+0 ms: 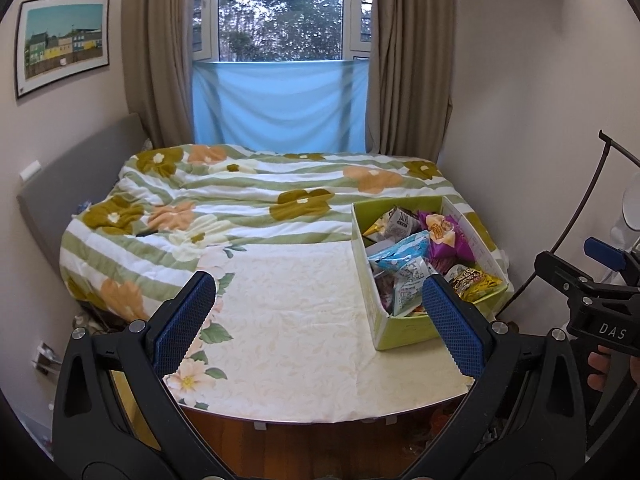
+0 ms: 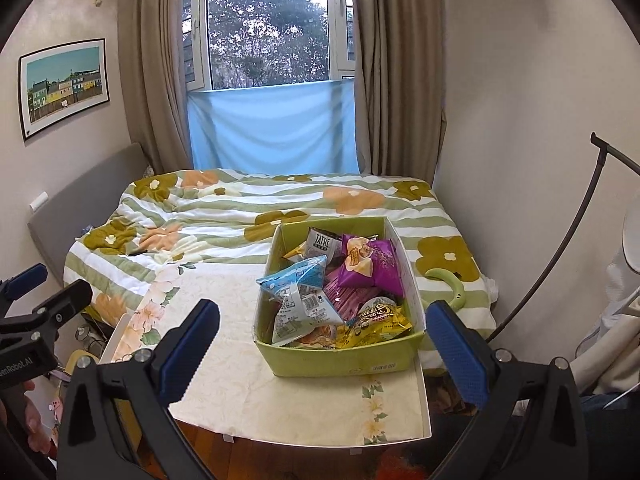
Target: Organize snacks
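A green cardboard box [image 2: 340, 364] [image 1: 404, 328] stands on the cream floral tablecloth [image 2: 224, 344] [image 1: 288, 320] and holds several snack packets. Among them are a blue-white packet [image 2: 300, 292] [image 1: 400, 260], a purple packet [image 2: 368, 264] [image 1: 444, 236], a yellow packet [image 2: 380, 324] [image 1: 476, 282] and a grey packet [image 2: 322, 244]. My left gripper [image 1: 320, 308] hovers open over the cloth, left of the box, with nothing between its fingers. My right gripper [image 2: 324, 336] is open too, its fingers standing either side of the box's near end, held back from it.
Behind the table lies a bed with a green-striped flowered quilt [image 1: 248, 200] [image 2: 224, 208]. A green ring-shaped object [image 2: 448, 284] rests on the quilt right of the box. A curtained window is beyond, and a thin black curved stand [image 2: 560, 264] rises at right. Wooden floor shows under the table's front edge.
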The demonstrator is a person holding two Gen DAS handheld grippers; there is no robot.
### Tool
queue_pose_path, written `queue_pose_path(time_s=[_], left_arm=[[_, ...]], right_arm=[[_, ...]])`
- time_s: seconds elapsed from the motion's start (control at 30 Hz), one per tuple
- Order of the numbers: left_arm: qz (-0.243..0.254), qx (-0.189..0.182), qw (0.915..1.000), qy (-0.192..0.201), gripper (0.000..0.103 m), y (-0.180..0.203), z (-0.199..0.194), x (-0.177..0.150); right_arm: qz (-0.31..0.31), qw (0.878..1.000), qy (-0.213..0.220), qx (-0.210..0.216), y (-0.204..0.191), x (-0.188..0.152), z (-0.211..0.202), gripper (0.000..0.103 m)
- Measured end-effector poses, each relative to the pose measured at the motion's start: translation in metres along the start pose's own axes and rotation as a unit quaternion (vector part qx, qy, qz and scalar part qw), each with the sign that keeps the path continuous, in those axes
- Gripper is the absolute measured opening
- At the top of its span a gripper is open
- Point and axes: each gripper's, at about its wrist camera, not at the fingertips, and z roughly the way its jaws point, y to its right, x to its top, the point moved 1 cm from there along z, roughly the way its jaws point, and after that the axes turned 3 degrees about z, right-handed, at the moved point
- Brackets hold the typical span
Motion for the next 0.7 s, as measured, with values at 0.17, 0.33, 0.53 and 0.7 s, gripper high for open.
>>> queue_pose_path(time_s=[0.17, 0.33, 0.53, 0.7], left_arm=[[0.003, 0.0, 1.0, 0.0, 0.102, 0.001, 0.0, 0.003], [0.008, 0.0, 1.0, 0.002, 0.102, 0.004, 0.0, 0.007], [0.014, 0.001, 0.9999, 0.002, 0.102, 0.007, 0.001, 0.01], [0.014, -0.006, 0.9999, 0.0, 0.102, 0.01, 0.002, 0.012]], right_arm=[[0.003, 1.0, 0.002, -0.002, 0.001, 0.001, -0.001, 0.103], [0.005, 1.0, 0.0, -0.002, 0.001, 0.003, 0.001, 0.103], [0.008, 1.0, -0.004, -0.001, 0.001, 0.003, 0.004, 0.103], [0.01, 1.0, -0.008, -0.002, 0.002, 0.004, 0.007, 0.103]])
